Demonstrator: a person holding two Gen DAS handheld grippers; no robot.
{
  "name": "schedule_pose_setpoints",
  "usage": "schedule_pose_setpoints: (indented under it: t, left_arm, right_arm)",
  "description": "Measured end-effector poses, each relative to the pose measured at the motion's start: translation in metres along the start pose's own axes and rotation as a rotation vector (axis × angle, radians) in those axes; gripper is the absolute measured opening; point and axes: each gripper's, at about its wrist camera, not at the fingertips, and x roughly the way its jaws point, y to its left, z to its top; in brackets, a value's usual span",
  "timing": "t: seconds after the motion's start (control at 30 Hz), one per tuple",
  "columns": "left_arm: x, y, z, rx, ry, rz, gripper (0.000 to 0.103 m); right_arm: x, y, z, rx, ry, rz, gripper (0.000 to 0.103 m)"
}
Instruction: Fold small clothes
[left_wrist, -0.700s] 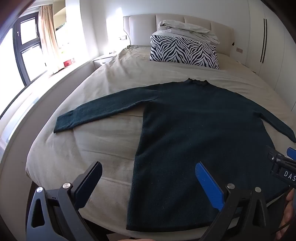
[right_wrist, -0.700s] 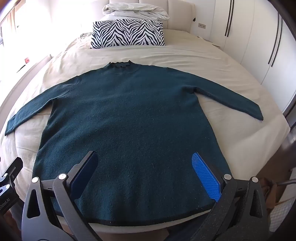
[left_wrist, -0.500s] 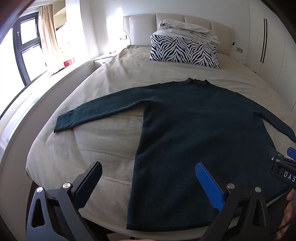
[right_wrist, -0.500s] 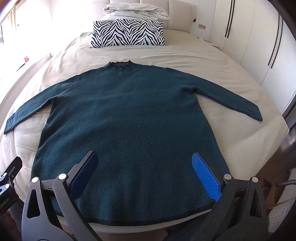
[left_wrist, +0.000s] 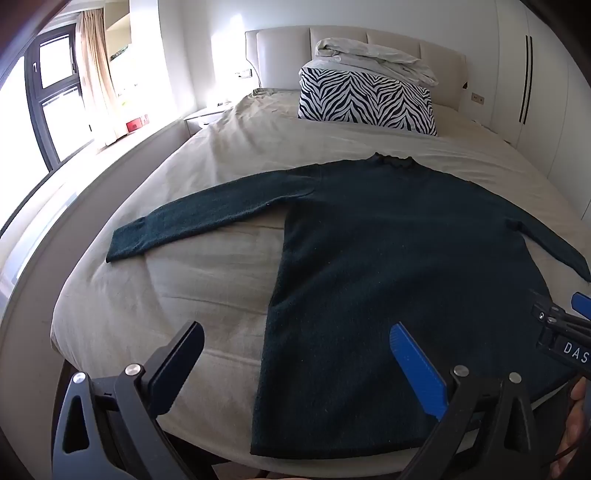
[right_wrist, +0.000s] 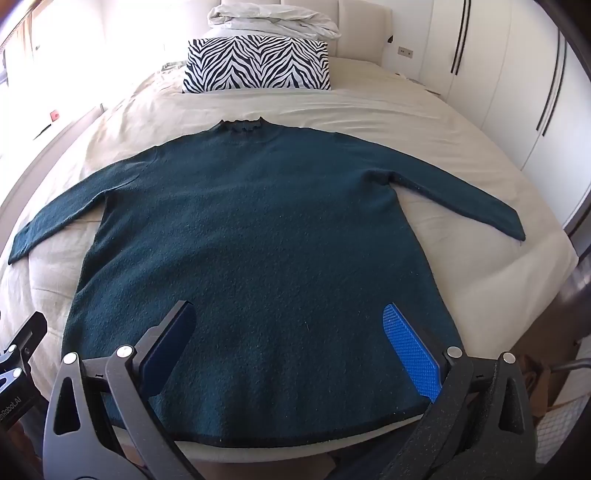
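A dark teal long-sleeved sweater (left_wrist: 388, 258) lies flat and spread out on the beige bed, collar toward the headboard, both sleeves stretched sideways; it also fills the right wrist view (right_wrist: 266, 251). My left gripper (left_wrist: 295, 354) is open and empty, hovering above the sweater's lower left hem at the foot of the bed. My right gripper (right_wrist: 288, 332) is open and empty, above the sweater's lower hem. The right gripper's side shows at the right edge of the left wrist view (left_wrist: 565, 332).
A zebra-striped pillow (right_wrist: 258, 64) with a folded white duvet (right_wrist: 273, 18) on it sits at the headboard. Wardrobe doors (right_wrist: 517, 74) stand to the right, a window (left_wrist: 44, 96) and ledge to the left. The bed's foot edge (right_wrist: 295, 454) is just below the hem.
Both grippers have shifted very slightly; the sweater lies as before. Both grippers stay open.
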Motion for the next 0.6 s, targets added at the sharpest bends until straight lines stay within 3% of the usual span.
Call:
schedule_pose_setpoints:
  t: [0.6]
  left_arm:
    - [0.0013,-0.0030,-0.0080,-0.002,0.002,-0.001,0.103]
  right_arm:
    - [0.0038,0.0079,-0.0012,-0.016,0.003,-0.009,0.103]
